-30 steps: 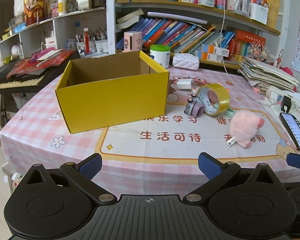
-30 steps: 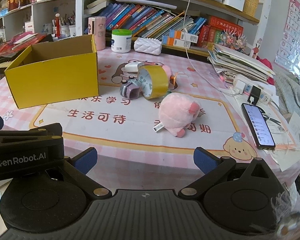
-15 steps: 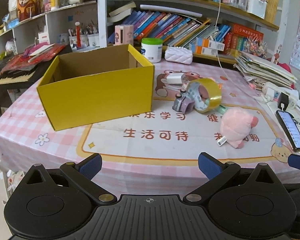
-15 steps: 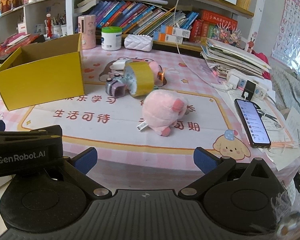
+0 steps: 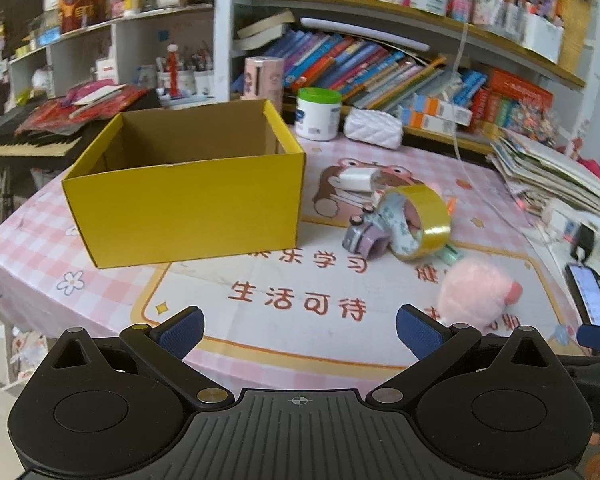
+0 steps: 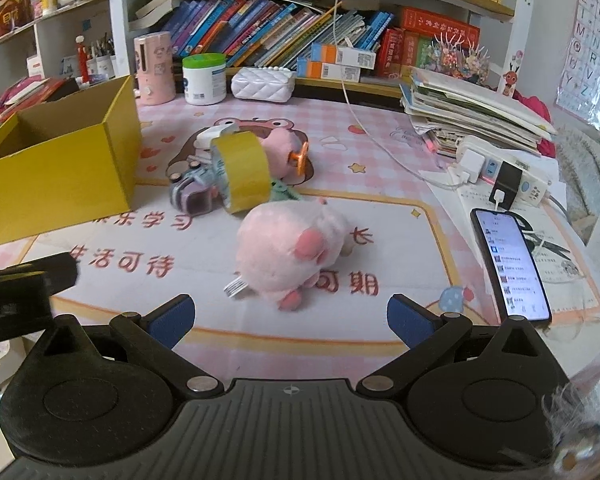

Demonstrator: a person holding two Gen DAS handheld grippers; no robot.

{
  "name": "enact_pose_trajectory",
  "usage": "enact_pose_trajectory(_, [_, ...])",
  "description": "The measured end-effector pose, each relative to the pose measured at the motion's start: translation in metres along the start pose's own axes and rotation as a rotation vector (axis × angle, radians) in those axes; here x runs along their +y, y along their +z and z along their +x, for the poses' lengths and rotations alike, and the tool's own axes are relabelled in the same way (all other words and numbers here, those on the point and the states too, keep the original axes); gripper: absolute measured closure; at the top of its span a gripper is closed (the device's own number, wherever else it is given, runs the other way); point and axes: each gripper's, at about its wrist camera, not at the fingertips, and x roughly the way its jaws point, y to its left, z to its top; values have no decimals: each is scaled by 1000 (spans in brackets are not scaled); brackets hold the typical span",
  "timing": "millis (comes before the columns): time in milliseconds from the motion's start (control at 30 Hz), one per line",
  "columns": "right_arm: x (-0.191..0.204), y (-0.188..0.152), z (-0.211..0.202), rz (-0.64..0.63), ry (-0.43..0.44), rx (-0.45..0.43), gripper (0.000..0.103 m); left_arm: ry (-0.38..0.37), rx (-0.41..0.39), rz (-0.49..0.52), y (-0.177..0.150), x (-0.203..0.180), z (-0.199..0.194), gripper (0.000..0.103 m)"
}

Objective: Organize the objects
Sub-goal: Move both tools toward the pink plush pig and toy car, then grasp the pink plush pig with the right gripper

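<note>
1. The right gripper point(image 6: 288, 320) hangs low over the table's near edge, its blue-padded fingers point(image 6: 168, 320) spread wide and holding nothing. The left gripper point(image 5: 298, 330) is likewise released and empty, aimed toward the box, probably waiting its turn.
2. Just ahead of the right gripper lies the pink plush toy point(image 6: 288, 252), soft, round and fuzzy, on its side on the printed mat. It looks like the likeliest first pick; its pile should compress easily.
3. Beyond it, a glossy yellow tape roll point(image 6: 242, 170) stands on edge, touching a small lilac toy car point(image 6: 192, 194) of hard plastic.
4. Farther left sits the yellow cardboard box point(image 5: 188, 208), open-topped with nothing visible inside, the apparent destination.
</note>
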Motion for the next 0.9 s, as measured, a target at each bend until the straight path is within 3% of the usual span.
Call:
enact_pose_trajectory(267, [-23, 24, 35, 66, 26, 35, 0, 105, -29, -54, 2, 1, -2, 0])
enact_pose_trajectory(533, [1, 39, 63, -90, 61, -21, 0, 218, 0, -165, -5, 19, -2, 0])
enact_pose_trajectory(700, [10, 43, 92, -137, 73, 30, 0, 267, 19, -177, -10, 21, -2, 0])
enact_pose_trajectory(833, [11, 45, 110, -156, 41, 56, 4, 330, 35, -177, -12, 22, -1, 0])
enact_pose_trajectory(900, [9, 44, 116, -170, 22, 59, 12, 336, 33, -180, -11, 22, -1, 0])
